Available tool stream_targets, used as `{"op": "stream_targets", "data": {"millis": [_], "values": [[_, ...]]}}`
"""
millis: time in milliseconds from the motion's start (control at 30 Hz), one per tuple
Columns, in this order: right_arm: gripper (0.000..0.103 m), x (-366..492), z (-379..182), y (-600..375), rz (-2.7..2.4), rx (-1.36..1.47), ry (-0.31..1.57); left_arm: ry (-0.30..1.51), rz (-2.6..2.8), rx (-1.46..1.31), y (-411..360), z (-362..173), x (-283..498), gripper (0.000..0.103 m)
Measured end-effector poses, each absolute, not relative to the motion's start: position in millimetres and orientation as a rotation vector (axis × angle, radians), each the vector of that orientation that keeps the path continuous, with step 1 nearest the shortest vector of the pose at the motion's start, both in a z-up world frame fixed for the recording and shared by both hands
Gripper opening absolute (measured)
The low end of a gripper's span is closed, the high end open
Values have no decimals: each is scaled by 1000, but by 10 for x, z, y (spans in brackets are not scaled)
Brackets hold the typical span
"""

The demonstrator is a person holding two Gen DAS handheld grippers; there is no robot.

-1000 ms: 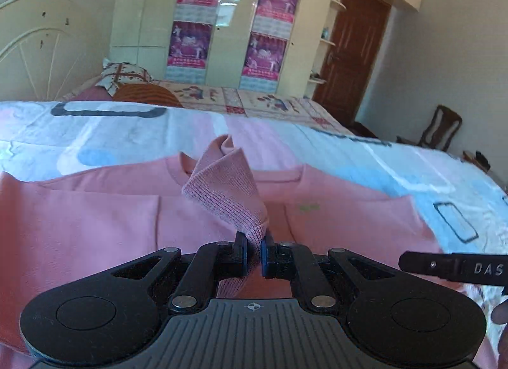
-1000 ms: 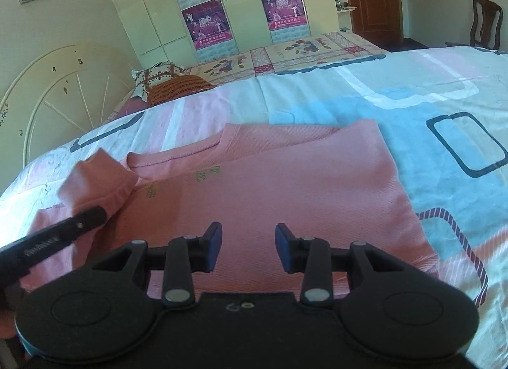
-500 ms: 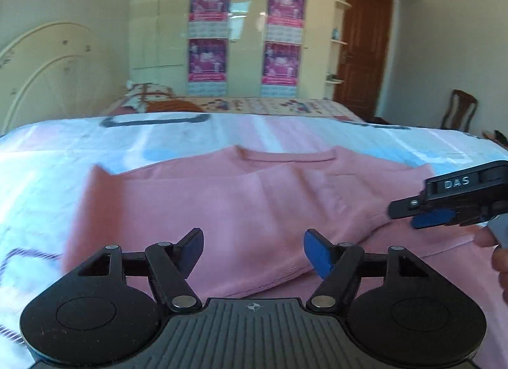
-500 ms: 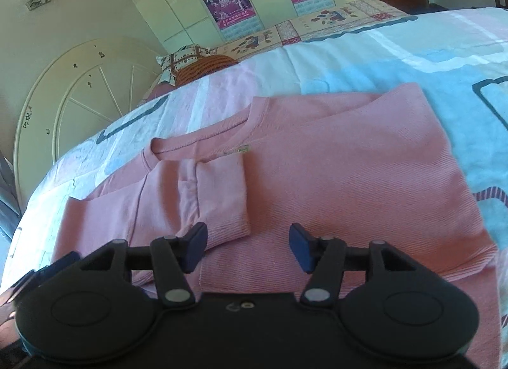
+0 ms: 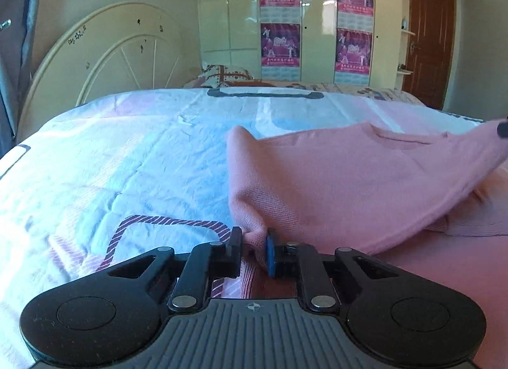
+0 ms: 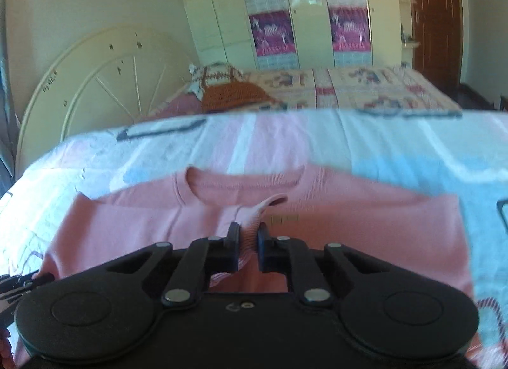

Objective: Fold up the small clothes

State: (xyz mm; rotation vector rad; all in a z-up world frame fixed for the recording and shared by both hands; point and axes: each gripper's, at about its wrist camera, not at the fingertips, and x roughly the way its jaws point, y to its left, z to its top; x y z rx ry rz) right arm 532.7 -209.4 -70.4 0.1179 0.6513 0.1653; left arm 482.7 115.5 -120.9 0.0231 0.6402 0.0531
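Note:
A pink knit sweater (image 5: pixel 349 178) lies on the bed, its neckline toward the headboard. My left gripper (image 5: pixel 254 250) is shut on the sweater's near left corner and holds that edge raised off the sheet. In the right wrist view the sweater (image 6: pixel 365 226) lies spread out with its collar away from me. My right gripper (image 6: pixel 249 242) is shut on a ribbed cuff of the sweater (image 6: pixel 257 216), lifted over the chest. The tip of the left gripper shows at the lower left edge of the right wrist view (image 6: pixel 19 283).
The bed sheet (image 5: pixel 127 162) is pale blue, white and pink with rope-pattern squares. A cream headboard (image 5: pixel 104 58) stands at the left. Patterned pillows (image 6: pixel 228 83) lie at the far end. A wardrobe with posters (image 5: pixel 317 20) and a brown door (image 5: pixel 428 36) stand behind.
Both grippers were open half a second ago; now each has shut on the sweater. The left moved to the sweater's left edge and lifted it; the right took the cuff.

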Motion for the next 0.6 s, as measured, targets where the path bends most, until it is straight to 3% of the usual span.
{"op": "stream_targets", "data": {"millis": [100, 200, 300, 467, 500, 600], "values": [[10, 5116, -529, -2202, 134, 70, 572, 678, 19, 20, 1164, -1297, 4818, 12], [10, 5209, -932, -2292, 103, 55, 723, 681, 19, 31, 1136, -1342, 4881, 13], [10, 5228, -1182, -2282, 87, 58, 772, 664, 33, 19, 1140, -1266, 5010, 26], [10, 5152, -1095, -2317, 52, 76, 704, 587, 10, -54, 1246, -1065, 5021, 27], [6, 5135, -1068, -2335, 36, 68, 693, 611, 14, -31, 1223, -1095, 5070, 27], [6, 5201, -1191, -2377, 28, 62, 767, 755, 53, 10, 1202, -1380, 5276, 26]]}}
